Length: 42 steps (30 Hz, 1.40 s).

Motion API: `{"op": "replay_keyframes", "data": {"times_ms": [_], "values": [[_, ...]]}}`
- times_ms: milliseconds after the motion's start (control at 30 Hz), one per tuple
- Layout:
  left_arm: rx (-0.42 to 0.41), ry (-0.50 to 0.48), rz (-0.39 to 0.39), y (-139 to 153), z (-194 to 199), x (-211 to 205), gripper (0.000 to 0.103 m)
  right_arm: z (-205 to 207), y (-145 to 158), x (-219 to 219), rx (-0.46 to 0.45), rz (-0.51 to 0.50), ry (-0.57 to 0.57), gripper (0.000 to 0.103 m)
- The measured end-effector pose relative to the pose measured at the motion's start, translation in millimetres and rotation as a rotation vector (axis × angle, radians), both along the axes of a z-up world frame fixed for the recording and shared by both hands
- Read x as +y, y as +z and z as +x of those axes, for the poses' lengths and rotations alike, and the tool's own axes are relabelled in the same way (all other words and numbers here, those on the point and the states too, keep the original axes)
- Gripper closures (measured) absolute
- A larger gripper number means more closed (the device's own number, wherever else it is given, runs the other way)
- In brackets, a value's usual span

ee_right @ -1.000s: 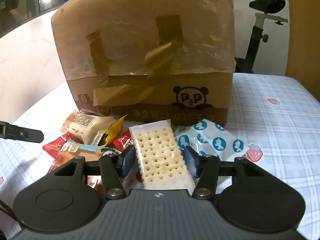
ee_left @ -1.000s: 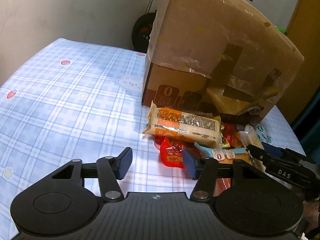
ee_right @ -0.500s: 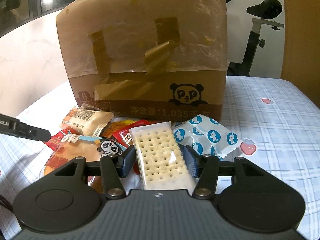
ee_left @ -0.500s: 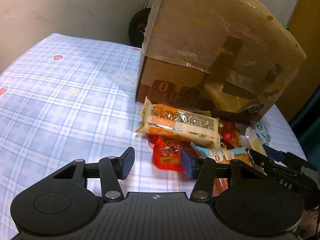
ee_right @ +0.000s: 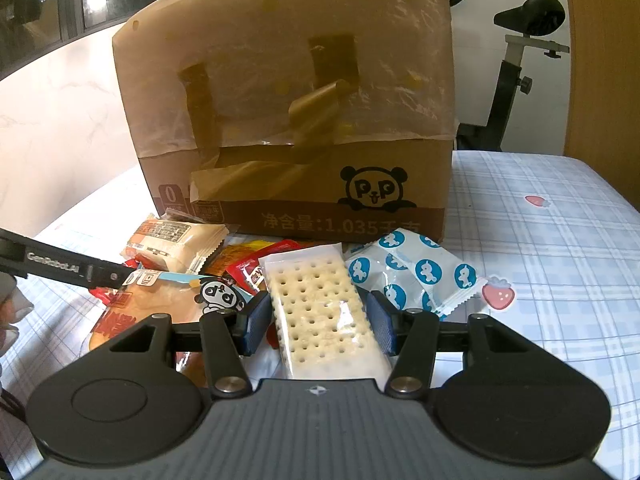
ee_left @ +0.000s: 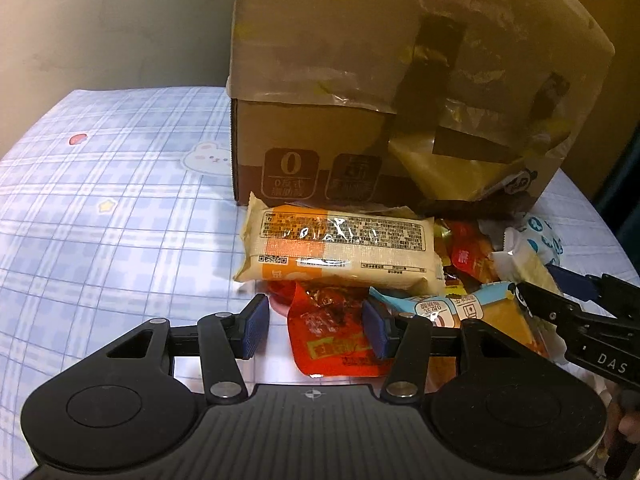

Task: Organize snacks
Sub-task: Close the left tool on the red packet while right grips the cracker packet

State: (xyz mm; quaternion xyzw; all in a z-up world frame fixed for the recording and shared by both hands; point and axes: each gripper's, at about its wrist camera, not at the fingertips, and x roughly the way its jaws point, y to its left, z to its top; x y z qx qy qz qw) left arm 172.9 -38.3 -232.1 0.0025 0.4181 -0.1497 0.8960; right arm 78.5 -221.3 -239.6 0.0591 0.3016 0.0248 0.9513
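Note:
A heap of snack packets lies in front of a taped cardboard box [ee_left: 360,92]. My left gripper [ee_left: 314,330] is open low over the heap's left edge. A red packet [ee_left: 332,340] lies between its fingers, against the right pad and clear of the left one. Just beyond it is a long beige-and-orange bar packet [ee_left: 340,246]. My right gripper [ee_right: 318,322] is shut on a clear pack of pale holed crackers [ee_right: 320,304]. It also shows at the right of the left wrist view [ee_left: 540,284]. A white packet with blue dots [ee_right: 416,272] lies to the right of the crackers.
A blue checked cloth [ee_left: 100,216] with cartoon prints covers the table. A panda-print packet [ee_right: 220,296] and orange and red packets lie left of the crackers. One finger of my left gripper [ee_right: 80,270] reaches in from the left. An exercise bike [ee_right: 520,60] stands behind the table.
My left gripper has moved forward and down toward the heap, so the red packet now sits between its fingers. The right gripper has kept its hold on the cracker pack.

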Motion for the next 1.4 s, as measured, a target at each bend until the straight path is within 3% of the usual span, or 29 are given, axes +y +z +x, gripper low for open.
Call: {"op": "replay_keyframes", "data": {"times_ms": [333, 467, 567, 633, 667, 1167, 1400], "values": [[-0.025, -0.019, 0.041, -2.9, -2.2, -10.7, 0.048, 0.3, -0.4, 0.2, 0.0, 0.005, 0.0, 0.047], [-0.074, -0.032, 0.057, 1.8, -11.0, -9.0, 0.071, 0.6, -0.5, 0.0, -0.001, 0.003, 0.001, 0.047], [-0.082, -0.046, 0.07, 3.5, -17.7, -6.0, 0.076, 0.6, -0.5, 0.1, -0.001, 0.004, 0.001, 0.047], [-0.088, -0.047, 0.068, 4.8, -22.3, -2.2, 0.09, 0.3, -0.5, -0.1, -0.001, 0.004, 0.001, 0.047], [-0.086, -0.045, 0.066, 6.0, -23.6, 0.0, 0.092, 0.5, -0.5, 0.0, -0.001, 0.004, 0.001, 0.047], [-0.115, 0.138, 0.048, 15.8, -29.7, 51.2, 0.094, 1.0, -0.8, 0.5, -0.001, 0.003, 0.0, 0.047], [-0.188, 0.101, 0.024, 31.0, -39.3, 46.5, 0.097, 0.6, -0.8, 0.4, -0.002, 0.004, 0.001, 0.047]]}}
